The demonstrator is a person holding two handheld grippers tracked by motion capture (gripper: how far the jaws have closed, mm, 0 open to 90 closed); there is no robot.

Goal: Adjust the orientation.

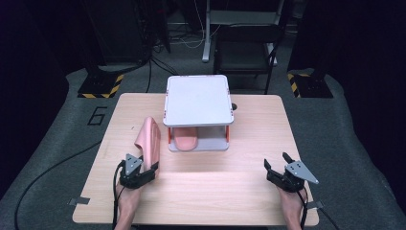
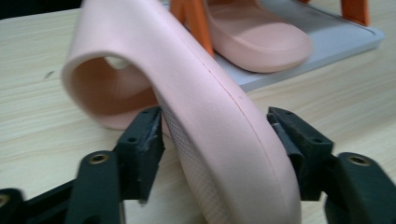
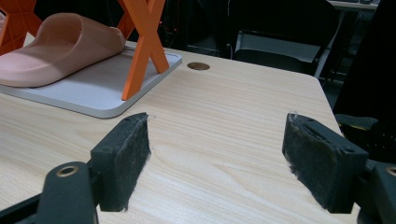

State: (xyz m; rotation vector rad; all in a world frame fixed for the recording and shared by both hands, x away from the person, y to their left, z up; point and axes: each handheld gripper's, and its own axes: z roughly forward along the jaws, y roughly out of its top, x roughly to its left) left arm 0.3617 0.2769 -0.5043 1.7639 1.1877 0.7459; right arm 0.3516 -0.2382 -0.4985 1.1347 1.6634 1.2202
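Observation:
A pink slipper point(image 1: 148, 140) stands on its side edge on the wooden table point(image 1: 249, 143), left of the rack. My left gripper point(image 1: 149, 164) holds its near end: in the left gripper view both pads rest against the slipper point(image 2: 210, 116), one on each side. A second pink slipper point(image 1: 184, 141) lies on the lower shelf of a white rack point(image 1: 197, 99) with orange legs point(image 3: 142, 46); it also appears as the slipper point(image 2: 257, 42) behind the held one. My right gripper point(image 1: 276, 160) rests near the table's front right, open with only bare table between its pads point(image 3: 126, 154).
A round hole point(image 3: 198, 66) sits in the tabletop behind the rack's right corner. A dark chair point(image 1: 246, 52) stands beyond the table's far edge. Black cables trail over the grey floor on the left. Bare wood lies between the two grippers.

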